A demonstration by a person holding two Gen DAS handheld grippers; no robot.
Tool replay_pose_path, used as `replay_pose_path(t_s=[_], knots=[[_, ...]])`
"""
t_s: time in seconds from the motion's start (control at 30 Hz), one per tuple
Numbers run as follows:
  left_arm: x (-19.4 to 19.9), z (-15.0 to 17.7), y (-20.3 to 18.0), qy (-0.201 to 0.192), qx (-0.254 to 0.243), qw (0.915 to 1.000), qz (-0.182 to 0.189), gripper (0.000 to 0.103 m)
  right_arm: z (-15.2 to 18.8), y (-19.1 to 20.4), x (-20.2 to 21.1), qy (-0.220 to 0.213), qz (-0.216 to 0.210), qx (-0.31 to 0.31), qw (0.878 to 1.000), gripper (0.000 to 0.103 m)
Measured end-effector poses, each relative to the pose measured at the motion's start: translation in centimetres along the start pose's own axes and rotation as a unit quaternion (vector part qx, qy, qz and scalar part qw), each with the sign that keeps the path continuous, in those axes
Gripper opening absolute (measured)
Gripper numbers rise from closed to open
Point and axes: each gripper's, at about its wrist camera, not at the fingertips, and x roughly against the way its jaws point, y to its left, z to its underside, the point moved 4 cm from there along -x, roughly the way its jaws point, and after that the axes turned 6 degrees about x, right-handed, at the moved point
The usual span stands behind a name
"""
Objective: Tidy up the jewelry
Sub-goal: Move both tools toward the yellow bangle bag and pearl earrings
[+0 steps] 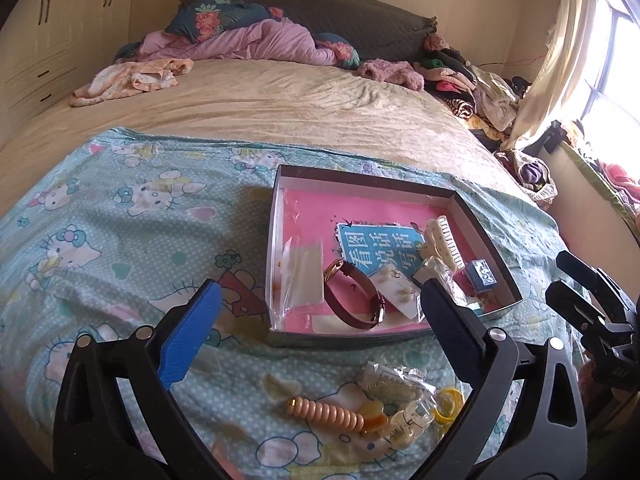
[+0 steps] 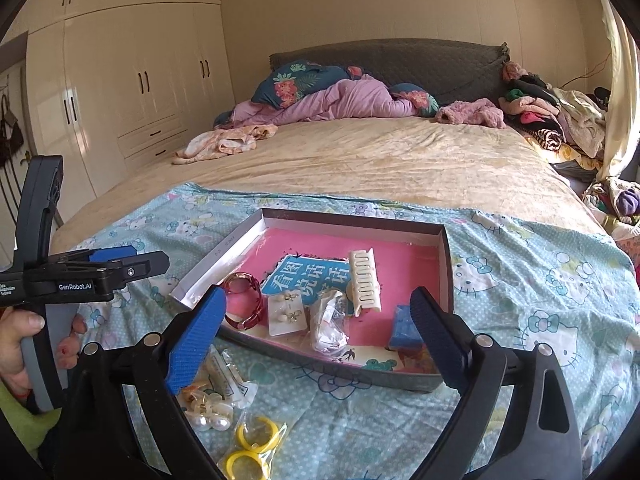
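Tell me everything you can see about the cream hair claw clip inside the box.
The cream hair claw clip is a glossy, plastic-looking clip with a row of long curved teeth along one side. It lies flat in the shallow grey box, toward the right side, resting partly on the pink liner and partly over the blue printed label. Its near end overlaps a clear plastic packet. Neither gripper touches it.

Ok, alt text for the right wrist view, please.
An open right tool hovers over a shallow box on a bed, holding a watch, white hair claw and earring card; yellow hoops lie outside it.
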Motion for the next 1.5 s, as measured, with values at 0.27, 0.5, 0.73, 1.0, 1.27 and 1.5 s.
replay_pose_path(t_s=[0.27,0.5,0.73,1.0,1.27,1.5], knots=[[1.6,1.4,0.1,0.0,-0.002,1.0,0.001,0.093,0.6,1.4,1.7,0.004,-0.007,0.011,1.0,0.092],[2.5,2.6,0.3,0.004,-0.007,1.0,-0.002,0.093,1.9,2.6,2.6,0.02,-0.016,0.015,1.0,0.093],[3.1,4.0,1.1,0.016,-0.006,0.9998,-0.006,0.093,3.7,3.7,2.7,0.045,-0.028,0.015,0.998,0.092],[3.7,5.4,1.8,0.025,-0.008,0.9996,-0.01,0.093,6.2,4.8,2.0,0.08,-0.043,0.009,0.996,0.093],[4.1,6.6,2.4,0.036,-0.012,0.9991,-0.017,0.093,8.5,5.5,0.4,0.117,-0.057,-0.003,0.992,0.092],[3.8,7.8,2.4,0.05,-0.013,0.9985,-0.015,0.093,10.1,6.3,-0.9,0.143,-0.068,-0.008,0.987,0.092]])
